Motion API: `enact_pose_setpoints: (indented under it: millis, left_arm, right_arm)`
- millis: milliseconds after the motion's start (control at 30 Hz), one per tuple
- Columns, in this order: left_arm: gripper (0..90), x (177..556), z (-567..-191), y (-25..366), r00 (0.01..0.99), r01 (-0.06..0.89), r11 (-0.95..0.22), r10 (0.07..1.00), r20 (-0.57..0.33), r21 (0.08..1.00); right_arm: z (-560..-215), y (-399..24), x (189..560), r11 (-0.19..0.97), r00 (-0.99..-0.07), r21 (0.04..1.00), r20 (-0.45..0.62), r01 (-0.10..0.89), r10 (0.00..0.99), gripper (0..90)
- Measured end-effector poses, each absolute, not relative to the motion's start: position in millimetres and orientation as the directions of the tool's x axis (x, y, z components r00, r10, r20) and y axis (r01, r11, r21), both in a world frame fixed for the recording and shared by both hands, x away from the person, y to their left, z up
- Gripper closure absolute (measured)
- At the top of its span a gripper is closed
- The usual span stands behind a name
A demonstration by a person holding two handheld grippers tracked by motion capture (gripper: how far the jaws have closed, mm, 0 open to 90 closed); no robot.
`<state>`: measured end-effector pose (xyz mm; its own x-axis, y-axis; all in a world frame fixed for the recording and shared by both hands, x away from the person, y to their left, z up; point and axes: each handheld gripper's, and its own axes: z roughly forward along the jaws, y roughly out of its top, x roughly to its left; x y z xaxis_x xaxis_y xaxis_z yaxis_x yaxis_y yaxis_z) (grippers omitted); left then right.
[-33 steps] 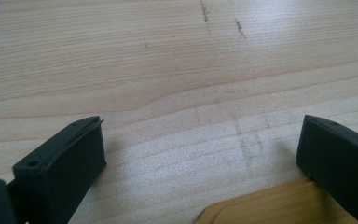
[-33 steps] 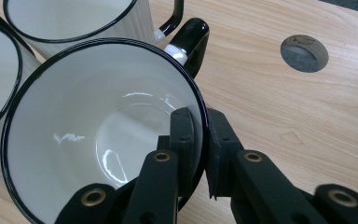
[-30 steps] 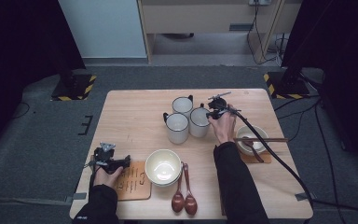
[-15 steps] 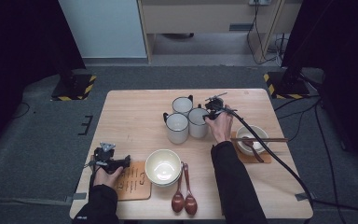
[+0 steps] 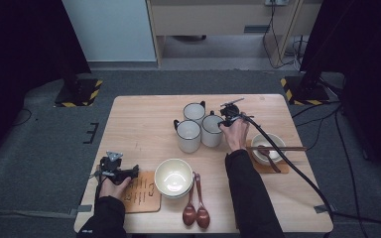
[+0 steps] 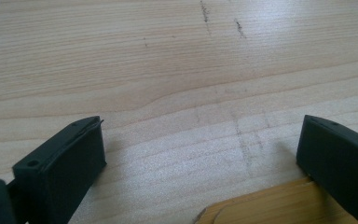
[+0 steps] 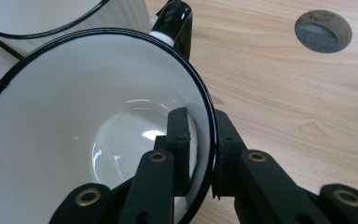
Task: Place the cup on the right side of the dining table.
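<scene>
Pinching the wall of the right-hand mug with the right gripper, one jaw inside the cup and one outside, just beside the black handle. Seen close in the right gripper view as a clamp on the white wall of that mug under its black rim, the right gripper having just closed further, with the wall between the pads. Standing upright at the back middle of the table, base down on the wood, touching or nearly touching the front mug and close to the rear mug. Resting low at the front left, the left gripper spread wide and holding nothing, with bare wood and a corner of the wooden board between its jaws in the left gripper view. Lying untouched nearer the person: the cream bowl, two brown spoons and the wooden board; off to the right, a small bowl on its coaster with chopsticks across it. Judged as early work: grip on the mug made, lift not yet begun, carrying and setting down all left to do, likely with nothing yet rearranged among the other pieces.
</scene>
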<state>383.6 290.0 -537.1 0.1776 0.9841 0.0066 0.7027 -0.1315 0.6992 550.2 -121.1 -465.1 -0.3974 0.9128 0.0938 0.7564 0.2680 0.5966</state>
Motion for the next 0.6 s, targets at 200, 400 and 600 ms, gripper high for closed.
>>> enact_pose_setpoints:
  millis: [200, 400, 600]
  left_arm:
    - [0.0, 384, -537, 290, 0.177, 0.703, -0.131, 0.984, 0.006, 0.699]
    - [0.0, 384, -537, 290, 0.177, 0.703, -0.131, 0.984, 0.006, 0.699]
    - [0.0, 384, -537, 290, 0.177, 0.703, -0.131, 0.984, 0.006, 0.699]
  right_arm:
    - [-466, -131, 550, 0.233, -0.377, 0.578, 0.139, 0.782, 0.916, 80.2]
    - [-466, -136, 548, 0.229, -0.368, 0.561, 0.147, 0.795, 0.918, 80.3]
    - [-464, -135, 546, 0.238, -0.38, 0.55, 0.159, 0.801, 0.911, 82.1]
